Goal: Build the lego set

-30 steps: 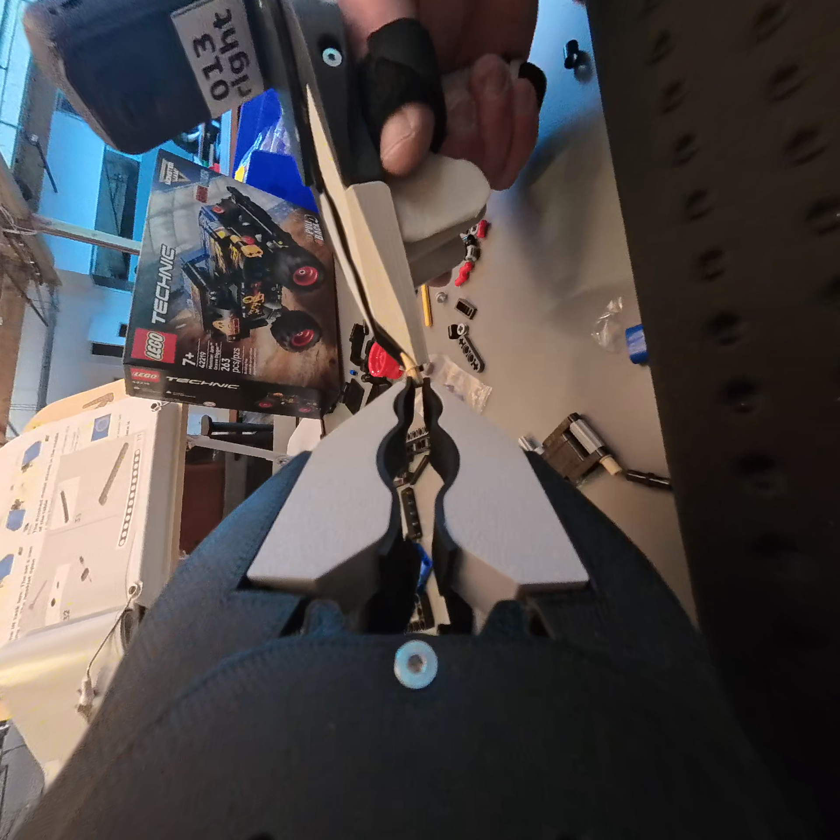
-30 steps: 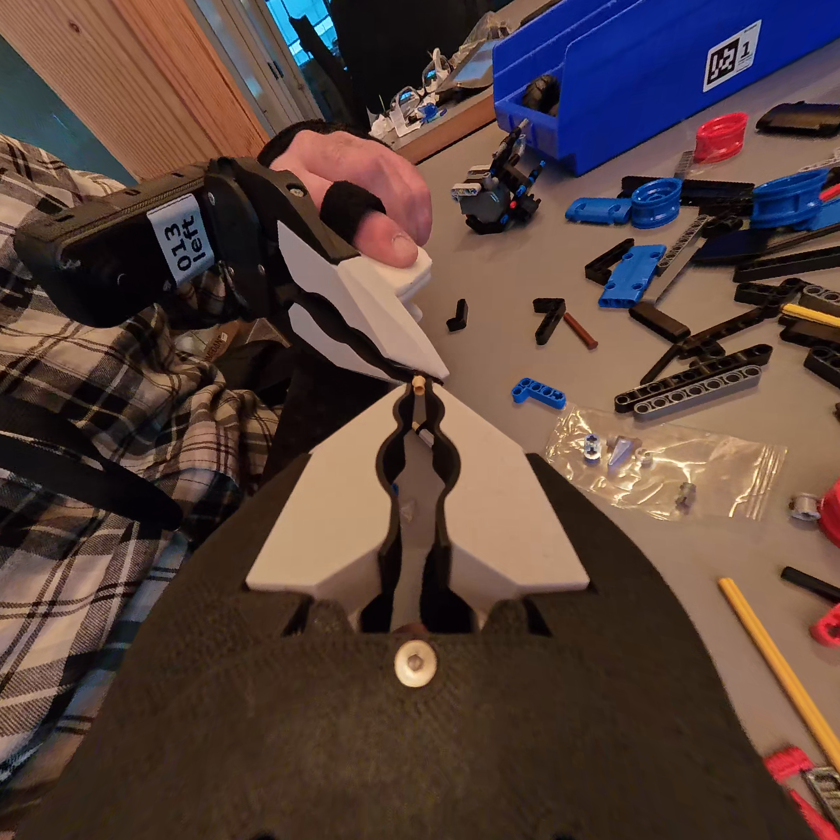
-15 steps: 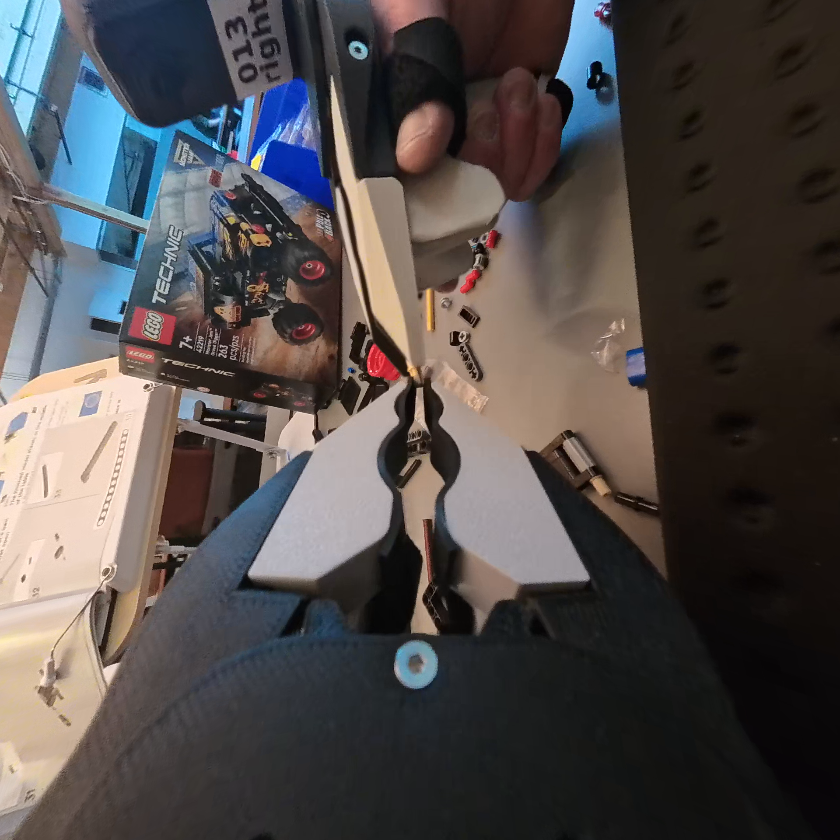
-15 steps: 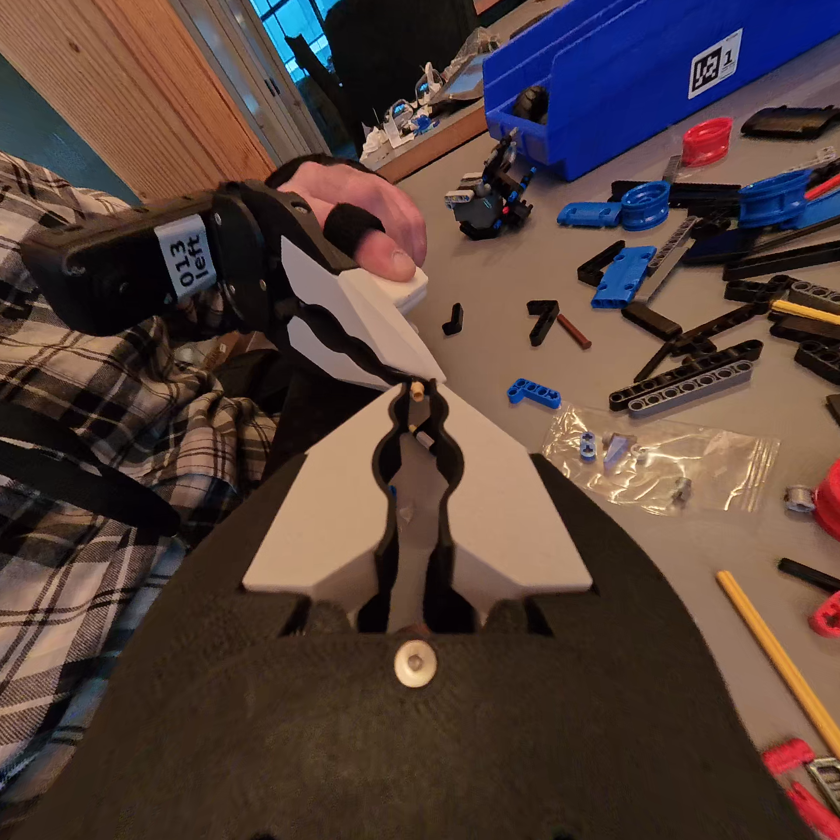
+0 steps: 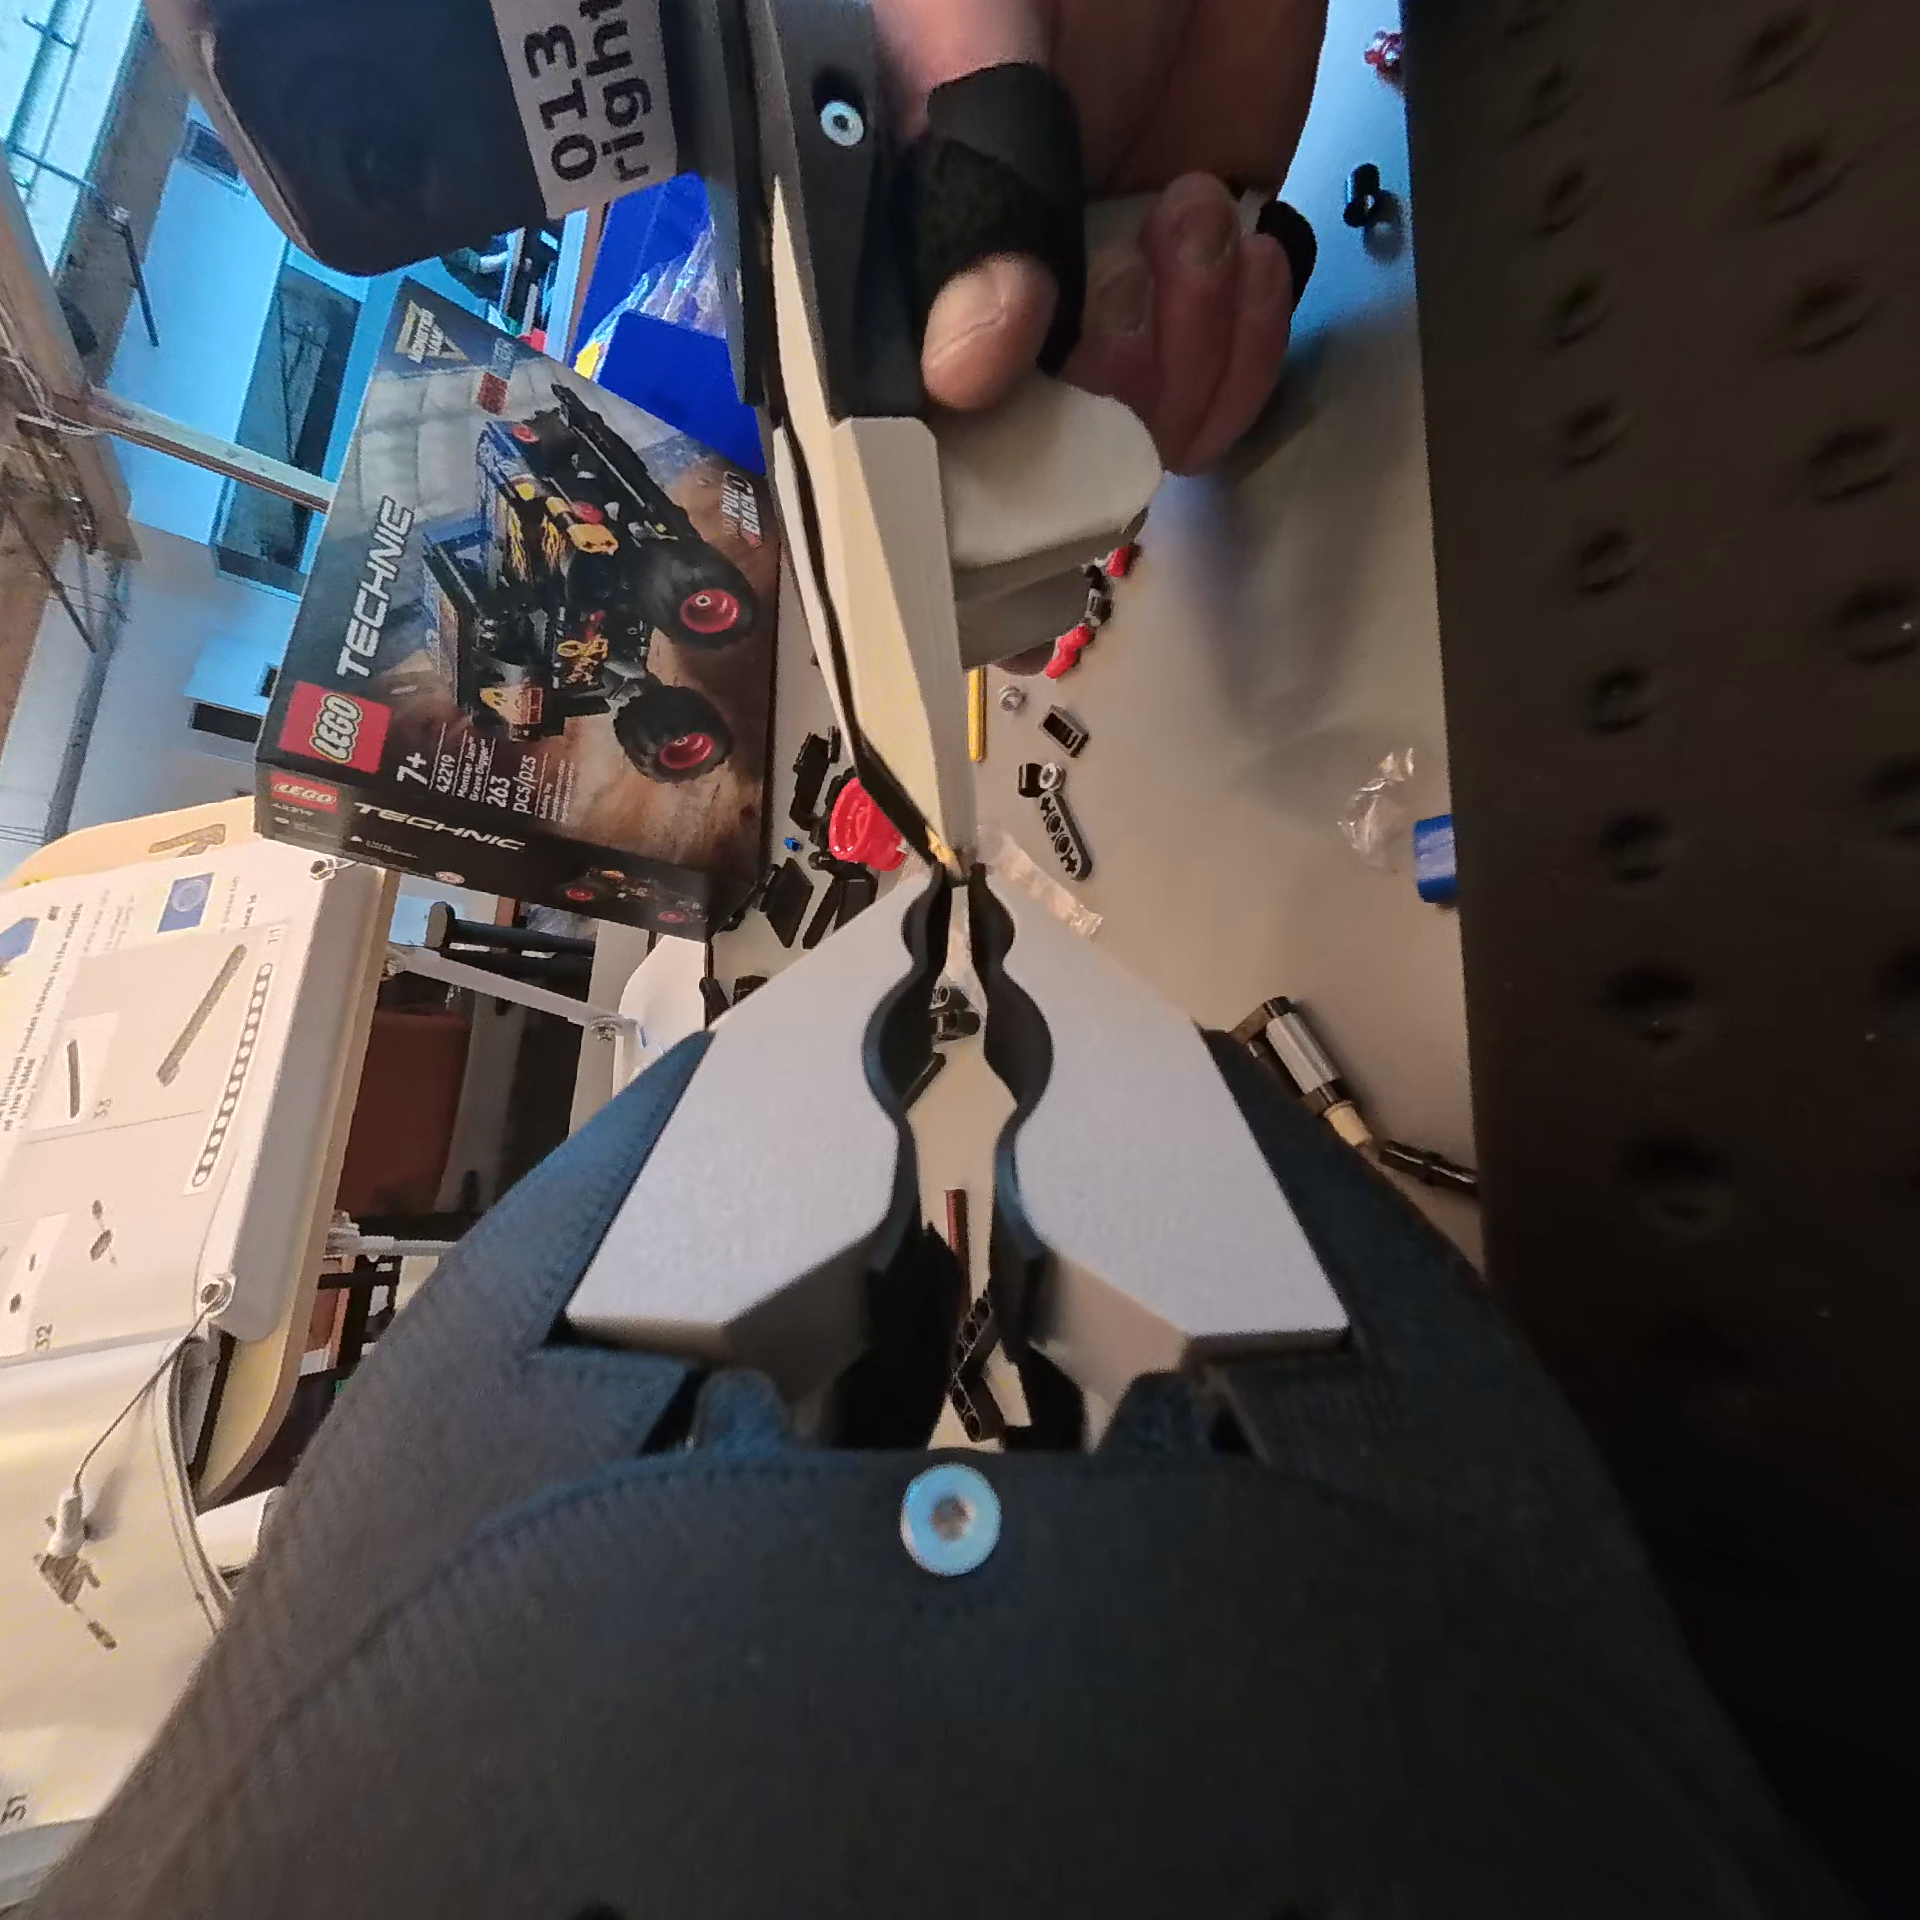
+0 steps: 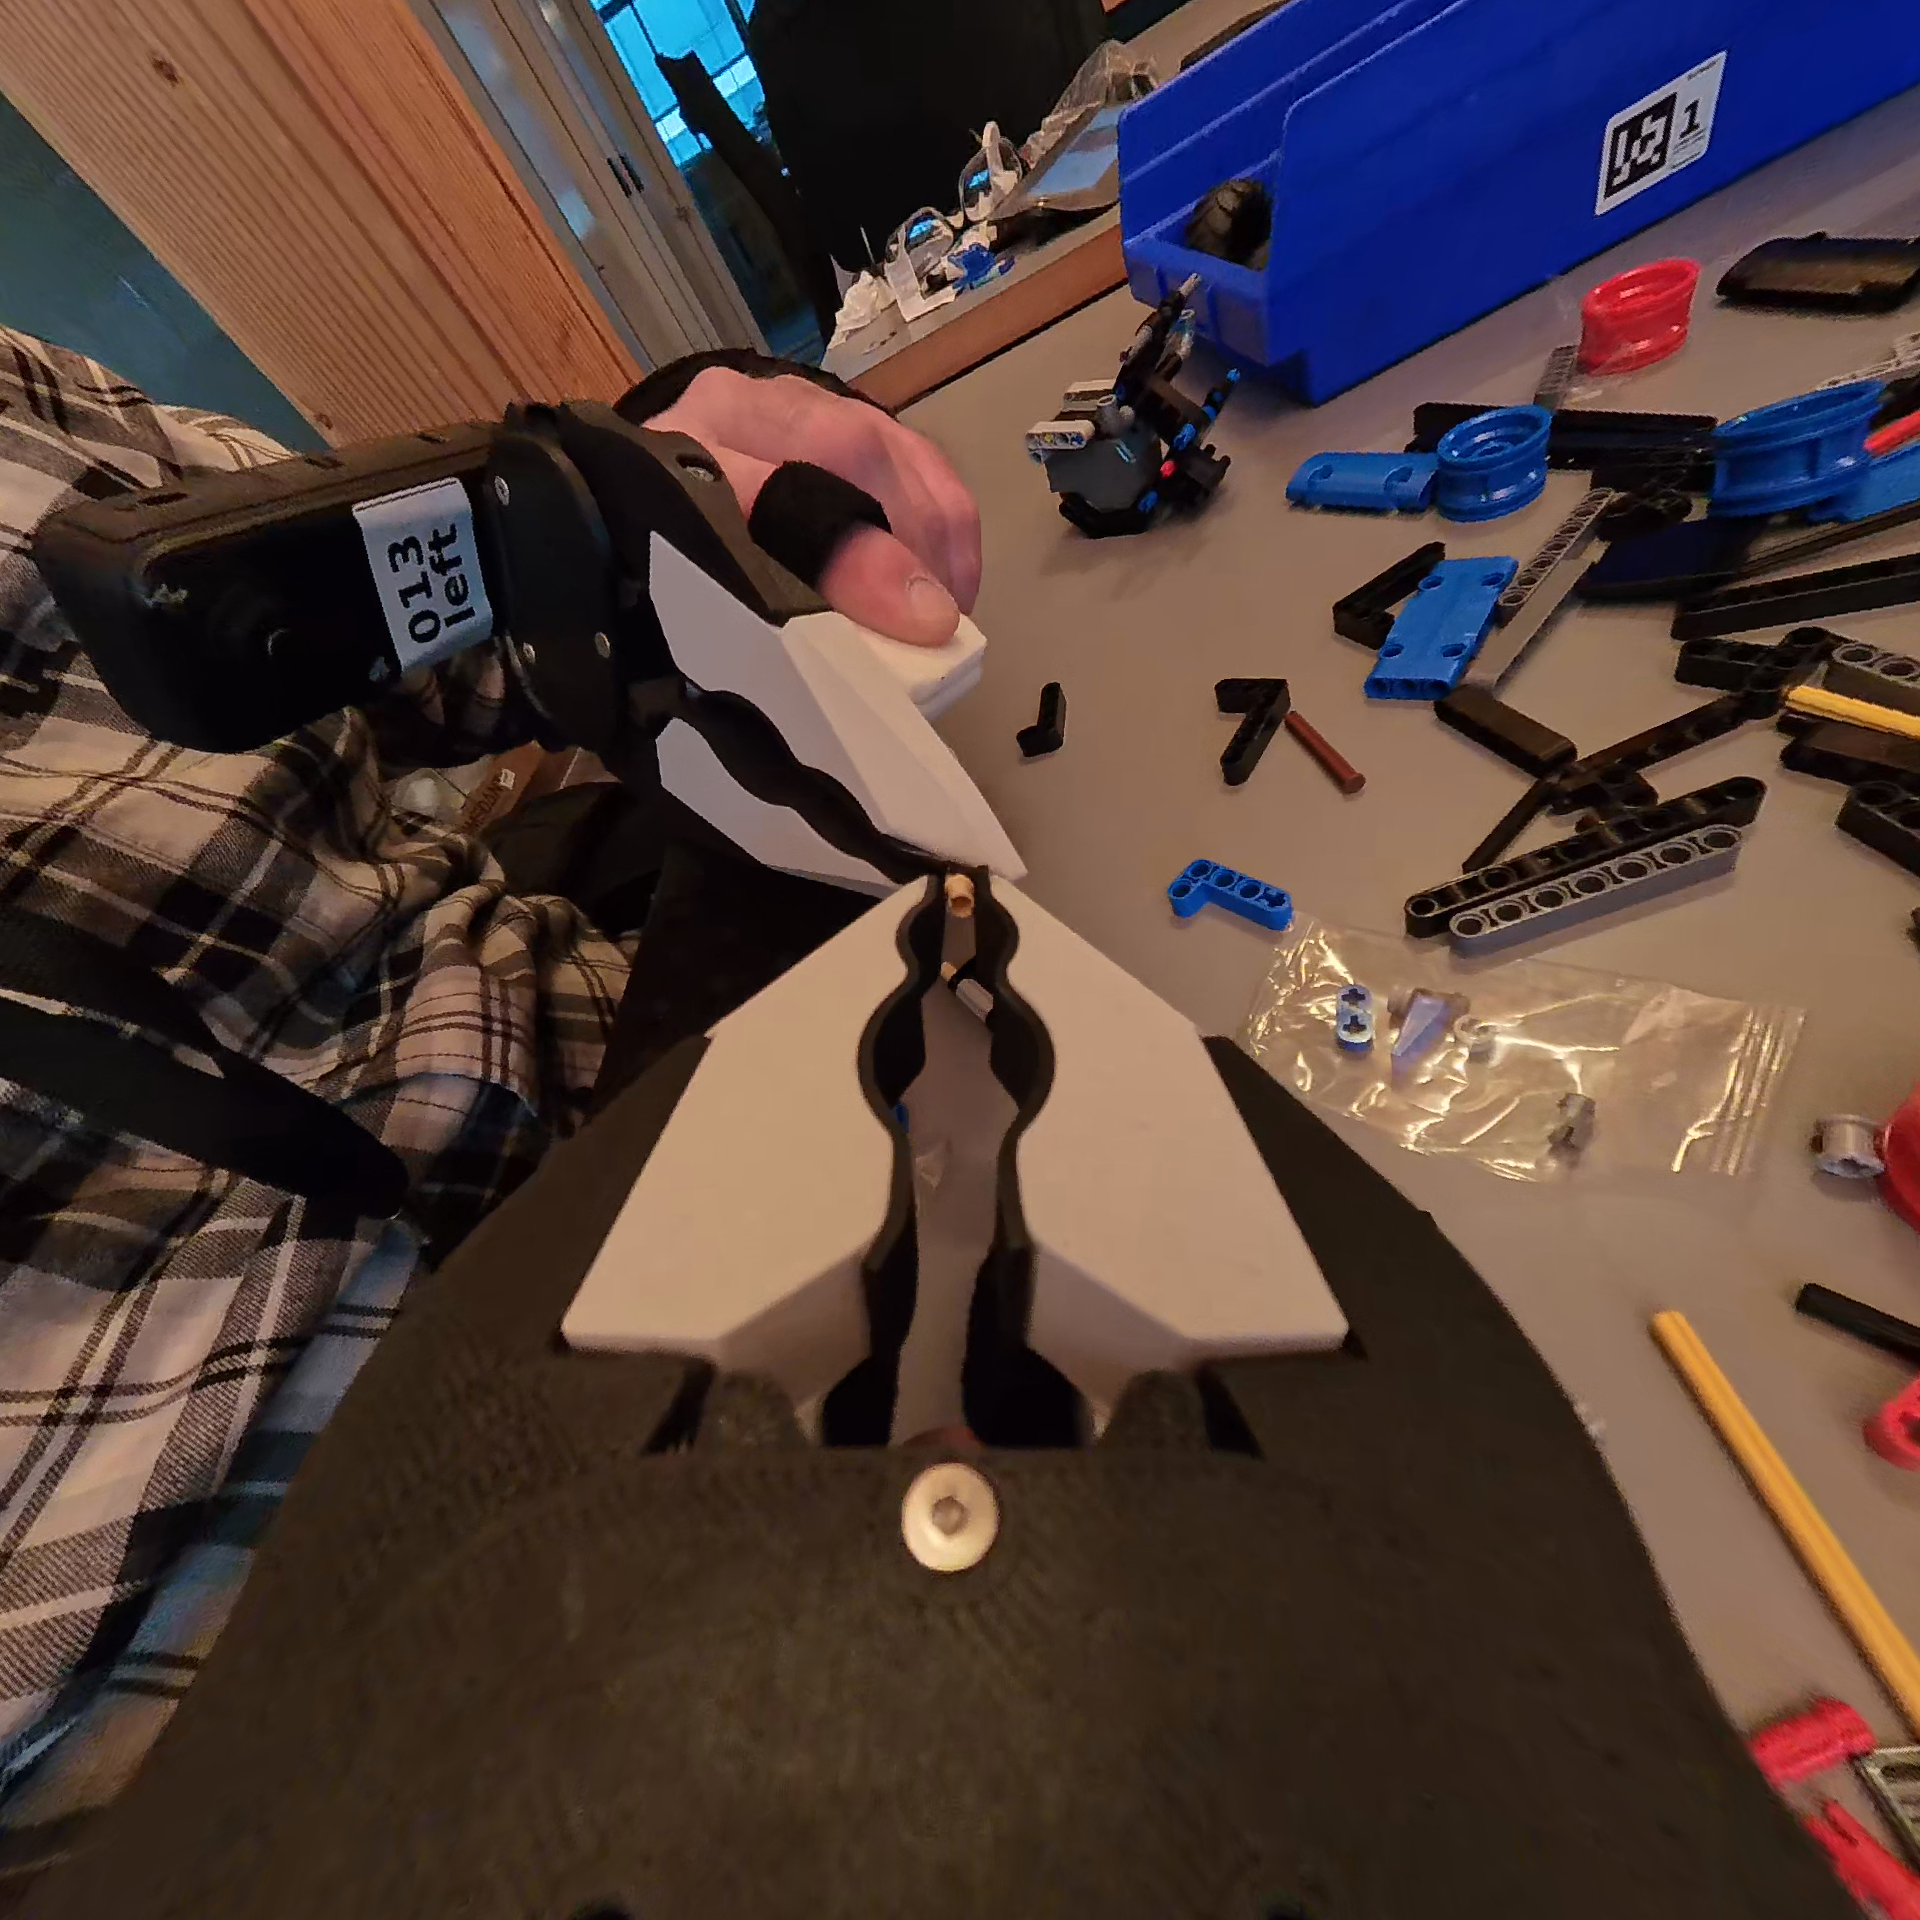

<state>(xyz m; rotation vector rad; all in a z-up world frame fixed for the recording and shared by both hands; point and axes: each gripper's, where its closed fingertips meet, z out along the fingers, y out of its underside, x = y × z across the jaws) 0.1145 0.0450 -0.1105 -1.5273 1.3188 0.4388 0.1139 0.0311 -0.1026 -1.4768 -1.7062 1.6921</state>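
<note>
My right gripper (image 6: pixel 958 896) is shut on a small tan peg (image 6: pixel 958 891) pinched at its very tips, above the grey table (image 6: pixel 1143 644). My left gripper (image 5: pixel 954 881) is shut, and its tips meet the right gripper's tips at the peg's far end. In the right wrist view the left gripper (image 6: pixel 925 860) comes in from the upper left, held by a hand. In the left wrist view the right gripper (image 5: pixel 951 852) comes down from above. I cannot tell whether the left tips pinch the peg's end.
Loose black, blue and grey beams (image 6: pixel 1579 878) lie to the right, with a blue L-piece (image 6: pixel 1231 894), a clear parts bag (image 6: pixel 1507 1049) and a yellow axle (image 6: pixel 1787 1507). A small part-built model (image 6: pixel 1127 457) stands before a blue bin (image 6: pixel 1455 156). The set's box (image 5: pixel 520 644) and instruction booklet (image 5: pixel 135 1039) are at the left.
Both grippers stay tip to tip and have drifted only slightly. The right pads eased a little around the tan peg and came together on it once more.
</note>
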